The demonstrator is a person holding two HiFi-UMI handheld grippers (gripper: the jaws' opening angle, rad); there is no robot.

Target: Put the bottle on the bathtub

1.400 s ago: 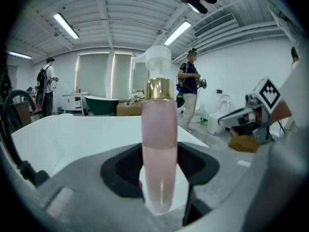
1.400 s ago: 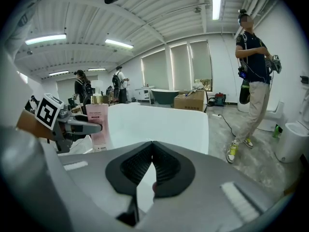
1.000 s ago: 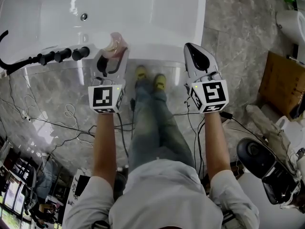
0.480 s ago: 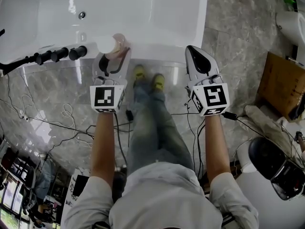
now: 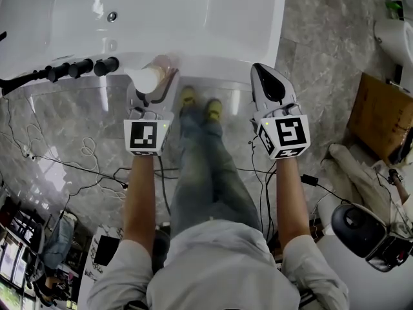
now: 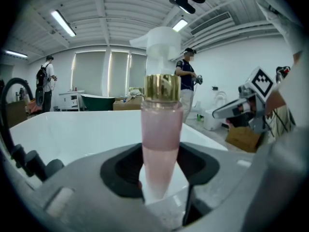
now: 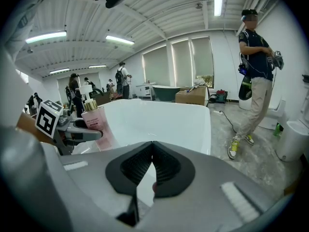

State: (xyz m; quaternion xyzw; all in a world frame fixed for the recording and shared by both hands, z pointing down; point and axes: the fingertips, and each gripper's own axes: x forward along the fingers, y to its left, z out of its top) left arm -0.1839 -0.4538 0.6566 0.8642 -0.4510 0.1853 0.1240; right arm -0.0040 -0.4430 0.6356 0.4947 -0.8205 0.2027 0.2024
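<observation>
A pink bottle (image 5: 161,66) with a gold collar and white pump cap is held over the near rim of the white bathtub (image 5: 219,63). My left gripper (image 5: 153,88) is shut on it. In the left gripper view the bottle (image 6: 161,129) stands upright between the jaws, which grip its lower body, with the tub basin (image 6: 72,134) behind. My right gripper (image 5: 266,79) hovers at the tub's near rim further right, shut and empty. In the right gripper view its pads (image 7: 152,151) meet. The bottle (image 7: 96,122) shows at that view's left.
Black tap handles (image 5: 77,68) sit on the tub rim left of the bottle. Cables (image 5: 90,154) trail over the marble floor. A cardboard box (image 5: 381,112) and a dark round fixture (image 5: 358,225) lie to the right. A person (image 7: 258,76) stands beyond the tub.
The left gripper has tipped the bottle so its white cap now faces up, and it sits slightly closer to the tub's near edge. The right gripper has barely moved.
</observation>
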